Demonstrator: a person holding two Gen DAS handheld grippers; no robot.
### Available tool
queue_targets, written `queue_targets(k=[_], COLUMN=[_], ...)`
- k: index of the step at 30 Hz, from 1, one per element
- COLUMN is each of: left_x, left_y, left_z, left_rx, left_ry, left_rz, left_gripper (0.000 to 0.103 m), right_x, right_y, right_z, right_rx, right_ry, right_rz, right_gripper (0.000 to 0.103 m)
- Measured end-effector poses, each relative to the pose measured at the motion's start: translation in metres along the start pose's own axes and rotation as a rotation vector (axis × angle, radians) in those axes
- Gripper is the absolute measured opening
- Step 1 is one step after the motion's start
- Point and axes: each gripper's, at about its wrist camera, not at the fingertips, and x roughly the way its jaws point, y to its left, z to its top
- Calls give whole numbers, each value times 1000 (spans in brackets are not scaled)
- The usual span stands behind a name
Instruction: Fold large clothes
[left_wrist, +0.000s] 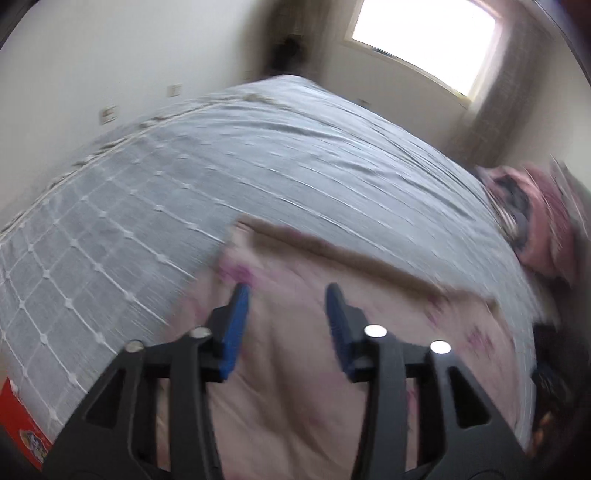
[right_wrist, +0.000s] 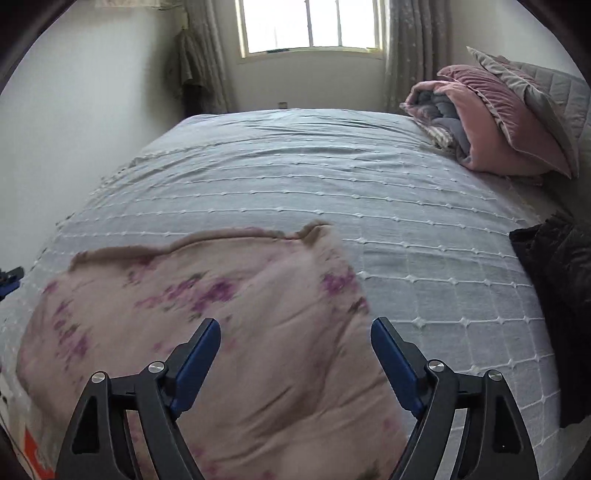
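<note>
We hover both tools over the pink floral garment (right_wrist: 207, 332), which lies spread on the grey bedspread (right_wrist: 369, 184) near the bed's front edge. The left tool (left_wrist: 286, 295) and right tool (right_wrist: 295, 332) both gape with nothing between their fingers, likely poised to catch an edge for folding.

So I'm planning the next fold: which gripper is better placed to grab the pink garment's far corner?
Right gripper, probably: jaws open, the pink garment and its raised far corner sharp ahead.
</note>
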Motion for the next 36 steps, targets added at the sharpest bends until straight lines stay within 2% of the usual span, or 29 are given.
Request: queue_targets(k=[2,5,8,11,14,18,21,24,27,29,31,32,36], left_x=[-6,12,52,68,71,67,61,63,80,82,77,74,64], left_y=[-43,-95,-108,-111,-110,-105,-87,-58,-13,13,32,41,74], left_z=[-22,-59,-89,-106,-102,-97,-81,-62,-54,-54,-52,-50,-48], left_rx=[110,234,234,260,236,260,223,169,84,-6,-65,-91,-196], left_ry=[11,80,183,107,137,143,168,148,178,187,187,184,191], left_rz=[-25,-37,-57,-32,-36,-58,-80,6,58,-6,-39,-40,-101], left_gripper=[61,61,61,61,61,61,61,61,61,59,39,37,37], right_x=[-7,10,50,57,70,67,57,51,63,68,66,66,70], right_y=[28,51,44,42,43,42,28,-2,-25,-39,-51,-55,-64], right_z=[-17,-35,-56,-65,-71,-66,-61,-55,-56,-56,-54,-53,-59], right_rx=[-65,-118,-64,-84,-94,-77,-47,16,33,79,119,128,188], right_ry=[-9,7,126,145,188,207,181,163,204,230,234,234,256], right_rz=[54,60,77,62,45,40,68,19,-73,-30,-39,-55,-2], right_gripper=[84,84,84,84,84,84,84,84,84,84,84,84,84])
